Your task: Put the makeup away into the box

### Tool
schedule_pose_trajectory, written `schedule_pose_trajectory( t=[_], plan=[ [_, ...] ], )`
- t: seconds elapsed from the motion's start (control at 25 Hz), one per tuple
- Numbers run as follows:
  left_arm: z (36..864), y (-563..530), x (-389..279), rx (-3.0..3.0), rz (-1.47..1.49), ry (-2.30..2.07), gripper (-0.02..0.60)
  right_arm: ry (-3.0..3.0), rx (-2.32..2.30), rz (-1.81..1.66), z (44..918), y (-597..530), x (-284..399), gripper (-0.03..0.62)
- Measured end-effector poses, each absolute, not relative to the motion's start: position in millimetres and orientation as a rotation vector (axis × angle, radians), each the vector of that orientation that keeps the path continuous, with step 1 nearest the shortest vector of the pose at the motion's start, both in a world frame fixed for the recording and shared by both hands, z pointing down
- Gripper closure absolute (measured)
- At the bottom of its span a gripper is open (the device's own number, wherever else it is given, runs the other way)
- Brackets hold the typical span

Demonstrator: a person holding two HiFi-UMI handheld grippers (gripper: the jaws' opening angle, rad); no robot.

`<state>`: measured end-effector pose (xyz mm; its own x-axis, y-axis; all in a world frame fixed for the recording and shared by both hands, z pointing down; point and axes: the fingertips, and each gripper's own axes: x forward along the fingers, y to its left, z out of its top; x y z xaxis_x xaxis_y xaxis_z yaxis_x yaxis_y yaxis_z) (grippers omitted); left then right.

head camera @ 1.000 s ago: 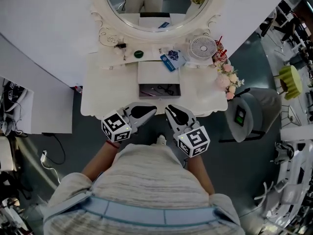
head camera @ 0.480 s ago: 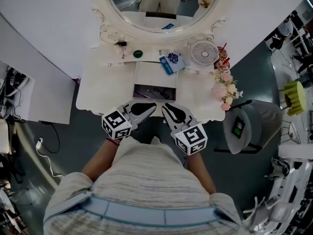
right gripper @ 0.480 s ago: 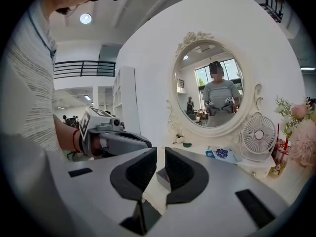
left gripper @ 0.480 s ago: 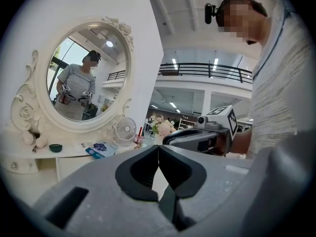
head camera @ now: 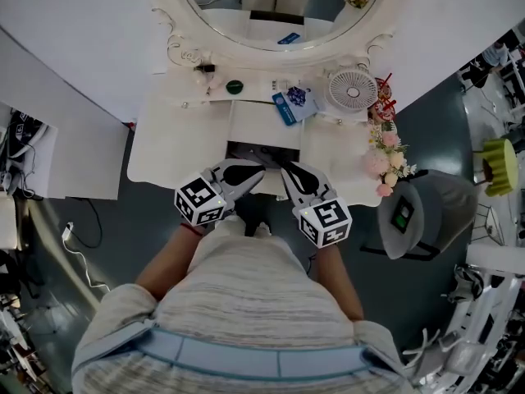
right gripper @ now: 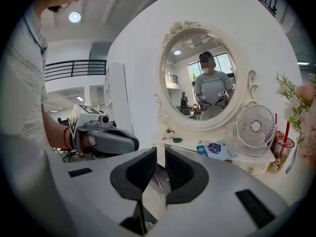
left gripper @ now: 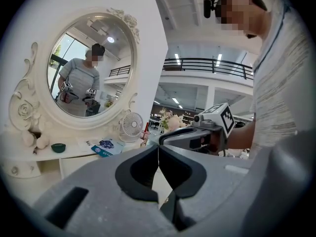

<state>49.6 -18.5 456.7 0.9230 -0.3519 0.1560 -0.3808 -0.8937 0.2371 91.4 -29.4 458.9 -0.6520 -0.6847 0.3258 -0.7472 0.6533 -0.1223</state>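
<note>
White vanity (head camera: 176, 142). Far edge: green dish (head camera: 235, 87) left, blue leaflets (head camera: 292, 105) centre, fan (head camera: 353, 90) right. Flowers (head camera: 384, 142) right edge.

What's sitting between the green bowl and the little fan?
Blue-and-white packets lie between the green bowl and the fan, clearest in the head view.

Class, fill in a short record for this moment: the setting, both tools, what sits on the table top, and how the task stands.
Setting: white dressing table with oval mirror
Left tool: shut, empty, at the table's front edge
Right tool: shut, empty, beside the left one
On top: small fan, blue leaflet, green dish, flowers
Open compartment: dark, small items inside
Task status: neither tool holds any makeup
</note>
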Motion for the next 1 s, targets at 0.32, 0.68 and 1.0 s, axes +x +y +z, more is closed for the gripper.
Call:
schedule_pose_trajectory(
  t=[0.32,0.68,1.0],
  plan=[
    [468.3,-54.3,47.2,2.835,0.209,-0.487,0.568,-2.571,1.262,0.431,469.3,-73.3,92.5,0.581],
    [482.8,-88.4,45.5,2.831,0.246,-0.471,0.568,-2.510,1.387,0.529,485.8,-120.5,108.3,0.523],
    [493.4,-99.3,43.1,2.821,0.278,-0.456,0.568,-2.411,1.498,0.629,514.1,-156.4,130.6,0.490]
  ],
)
